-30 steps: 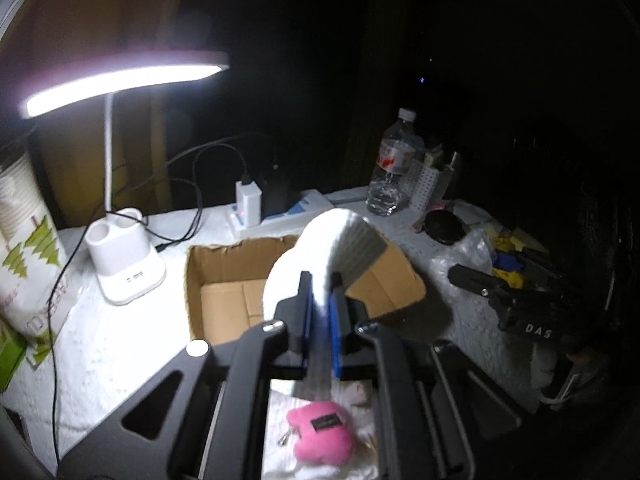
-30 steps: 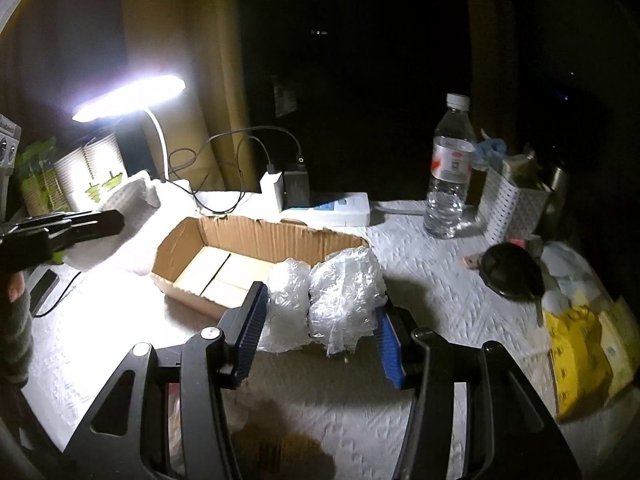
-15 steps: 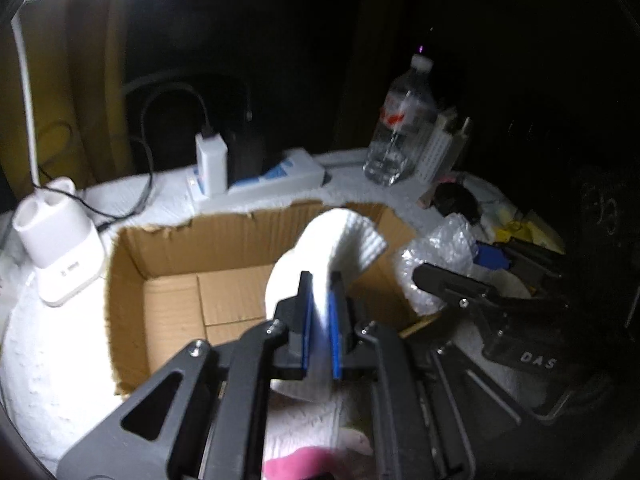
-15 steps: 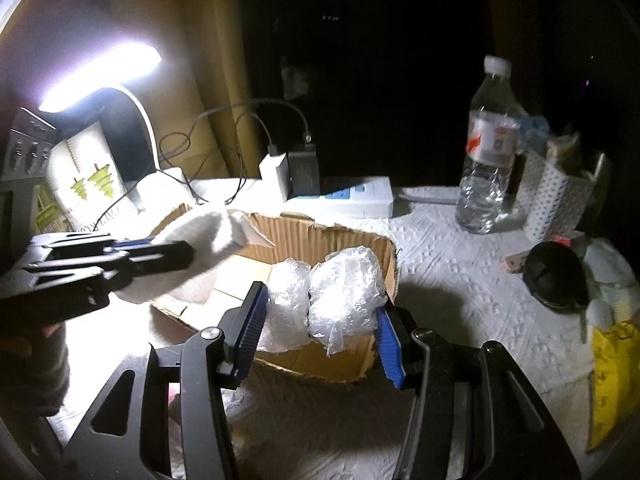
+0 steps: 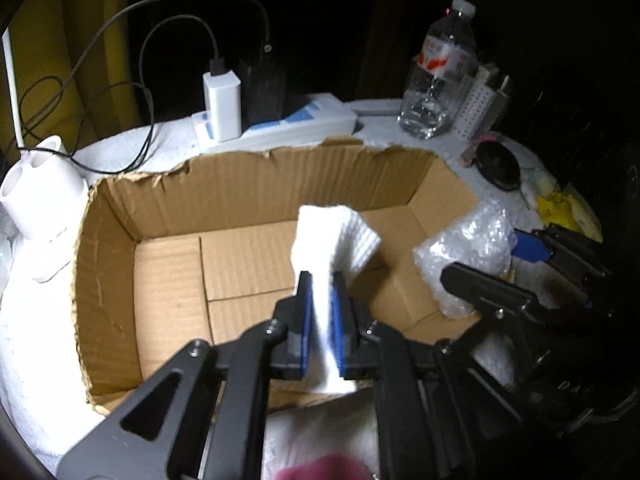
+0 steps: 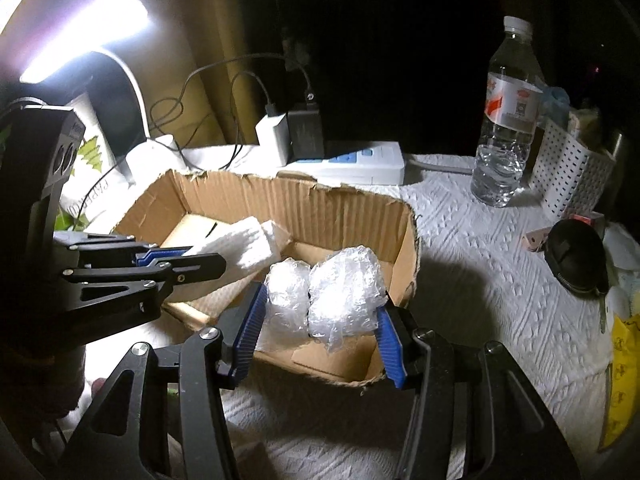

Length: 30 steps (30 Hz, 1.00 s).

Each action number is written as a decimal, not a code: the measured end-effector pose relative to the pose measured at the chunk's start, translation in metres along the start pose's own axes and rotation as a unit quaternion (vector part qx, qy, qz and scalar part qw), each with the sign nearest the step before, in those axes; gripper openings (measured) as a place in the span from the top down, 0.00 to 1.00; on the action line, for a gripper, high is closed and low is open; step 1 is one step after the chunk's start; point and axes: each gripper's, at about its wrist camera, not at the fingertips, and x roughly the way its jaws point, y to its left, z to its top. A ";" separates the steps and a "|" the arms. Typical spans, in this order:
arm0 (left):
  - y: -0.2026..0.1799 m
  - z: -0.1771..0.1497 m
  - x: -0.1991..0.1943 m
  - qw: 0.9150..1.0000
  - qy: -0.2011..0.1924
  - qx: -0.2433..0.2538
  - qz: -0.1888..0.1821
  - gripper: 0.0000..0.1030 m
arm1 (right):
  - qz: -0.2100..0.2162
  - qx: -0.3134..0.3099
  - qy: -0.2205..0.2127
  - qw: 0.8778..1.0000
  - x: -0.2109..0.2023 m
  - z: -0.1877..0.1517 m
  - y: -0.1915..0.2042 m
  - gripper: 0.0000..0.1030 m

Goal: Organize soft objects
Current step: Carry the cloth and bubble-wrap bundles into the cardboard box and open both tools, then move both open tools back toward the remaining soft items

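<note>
Left claw (image 5: 322, 320) is just easing its blue pads apart, white folded foam sheet (image 5: 332, 236) between them, hanging over the open brown cardboard box (image 5: 120, 280) mid-surface. Right claw (image 6: 316, 320) is opening too, crumpled clear bubble-wrap wad (image 6: 328, 296) still pinched over the box's near-right corner. Best lowering both before letting go. Only the right view is showing the lit white desk lamp (image 6: 84, 44).

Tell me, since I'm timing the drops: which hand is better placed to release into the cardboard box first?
Left, probably. The left gripper holds the white foam sheet well over the cardboard box floor; the right gripper's bubble wrap sits at the near corner.
</note>
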 end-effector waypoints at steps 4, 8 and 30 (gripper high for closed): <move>0.000 -0.001 -0.007 1.000 0.000 0.003 0.008 0.75 | 0.005 0.011 -0.003 1.000 -0.002 -0.003 -0.001 0.33; 0.002 -0.004 -0.018 1.000 -0.005 0.000 0.015 0.47 | -0.005 0.013 -0.012 1.000 -0.011 -0.004 -0.001 0.29; -0.016 -0.038 -0.104 0.998 -0.067 0.005 0.014 0.40 | -0.033 0.026 -0.042 0.998 -0.090 -0.034 0.013 0.29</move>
